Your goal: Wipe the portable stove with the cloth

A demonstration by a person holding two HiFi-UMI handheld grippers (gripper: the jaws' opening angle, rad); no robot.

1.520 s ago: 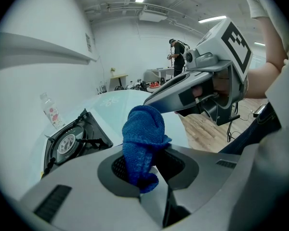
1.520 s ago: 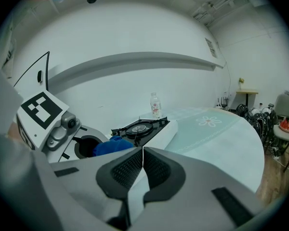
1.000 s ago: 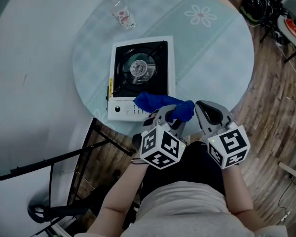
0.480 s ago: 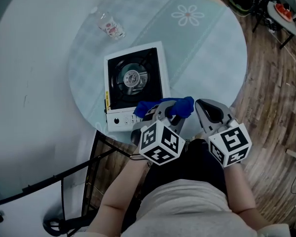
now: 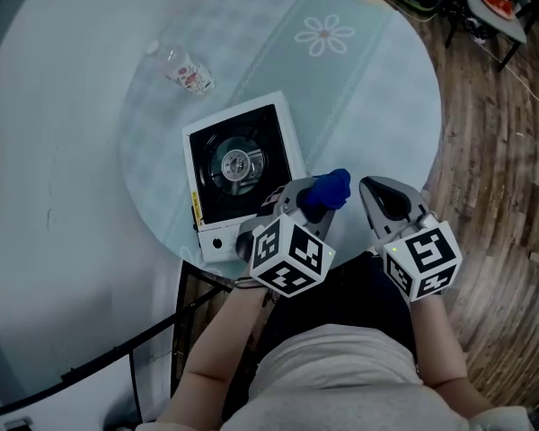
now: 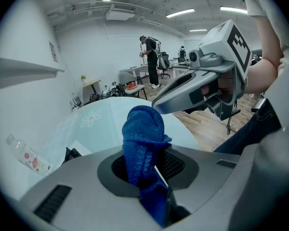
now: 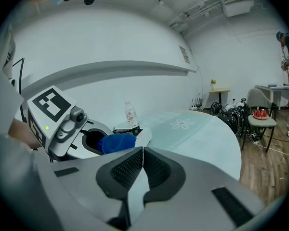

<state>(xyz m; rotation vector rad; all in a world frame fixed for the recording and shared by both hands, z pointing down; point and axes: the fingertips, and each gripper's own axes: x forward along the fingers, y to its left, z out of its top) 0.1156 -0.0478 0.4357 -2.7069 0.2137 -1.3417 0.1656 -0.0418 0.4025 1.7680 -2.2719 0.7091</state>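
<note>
L tool [image 5: 307,203] clamped tight on bunched blue cloth [image 5: 330,189], cloth now lifted off stove front edge vs 1 s ago, R tool [image 5: 375,191] closed w/ nothing in it, just beside, stove [image 5: 238,164] by near rim of counter [image 5: 377,88], open counter to right & beyond, bottle [image 5: 184,70] far left

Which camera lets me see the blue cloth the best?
The left gripper view. The blue cloth fills the middle there, pinched in the left tool. The head view shows only a small blue end sticking out. The right gripper view shows just a little blue lump.
</note>
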